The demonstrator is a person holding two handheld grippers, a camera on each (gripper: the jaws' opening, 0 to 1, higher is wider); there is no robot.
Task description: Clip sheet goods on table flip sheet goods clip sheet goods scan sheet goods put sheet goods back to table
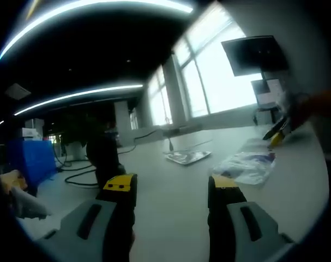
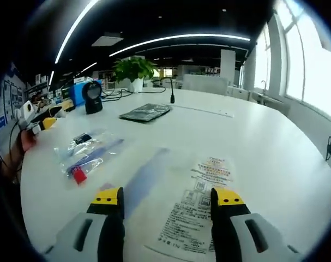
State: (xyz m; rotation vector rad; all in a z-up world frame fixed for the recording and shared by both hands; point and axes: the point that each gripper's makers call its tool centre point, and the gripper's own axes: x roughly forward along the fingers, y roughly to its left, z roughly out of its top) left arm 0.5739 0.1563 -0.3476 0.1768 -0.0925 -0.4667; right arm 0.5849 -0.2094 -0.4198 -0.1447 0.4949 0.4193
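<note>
Office interior, ceiling light strips, windows along one side; round white table (image 2: 252,136).

Item 1: printed sheet goods (image 2: 198,210), flat on table near its front edge, between the jaws of the right gripper (image 2: 168,204); jaws spread, nothing held.

Item 2: clear plastic bag (image 2: 89,153) with blue and red contents, left of the sheet, apart from it.

Item 3: dark flat packet (image 2: 145,112), mid-table.

Item 4: black scanner (image 2: 92,97), far left edge.

Item 5: potted plant (image 2: 133,71), far edge.

Item 6: left gripper (image 1: 172,191), jaws parted, empty, over bare tabletop.
</note>
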